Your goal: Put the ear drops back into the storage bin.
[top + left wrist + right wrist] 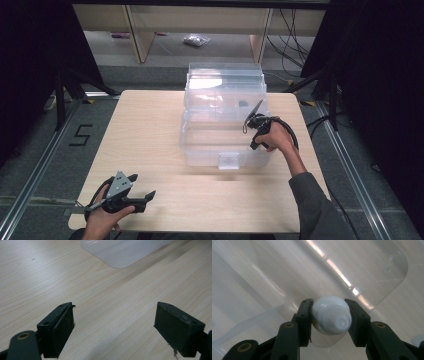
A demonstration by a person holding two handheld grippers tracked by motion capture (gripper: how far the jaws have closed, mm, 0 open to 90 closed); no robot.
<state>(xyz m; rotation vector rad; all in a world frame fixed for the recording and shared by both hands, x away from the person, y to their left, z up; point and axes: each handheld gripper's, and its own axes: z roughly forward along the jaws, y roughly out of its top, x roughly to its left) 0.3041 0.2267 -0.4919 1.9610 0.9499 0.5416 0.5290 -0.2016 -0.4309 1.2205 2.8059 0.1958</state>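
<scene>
1. Two hand-held grippers work at a light wooden table (150, 130); a clear plastic storage bin (225, 120) stands on the far half of the tabletop, nearer the right edge than the left.
2. From the high view, the right gripper (255, 112) reaches over the bin's right wall, held by the person's right hand (277, 140); its tips are hard to make out there against the clear plastic.
3. From the right gripper view, its jaws are clamped on a small white tube (332, 315), one pad on each side, the tube's capped end pointing toward the camera.
4. Behind the tube lies the bin's clear floor and a rounded corner, with glare streaks across it; whether the tube touches the floor or hangs above it cannot be told.
5. The tube's far end is hidden behind its own body.
6. The left gripper (137, 187) sits near the tabletop's near left corner, held by the left hand (100, 217), with the grey three-cornered plate on top.
7. From the left gripper view, its jaws stand wide apart with nothing between them, above bare wood.
8. At that view's top edge, a rounded corner of the bin (120, 252) is cut off by the frame.
</scene>
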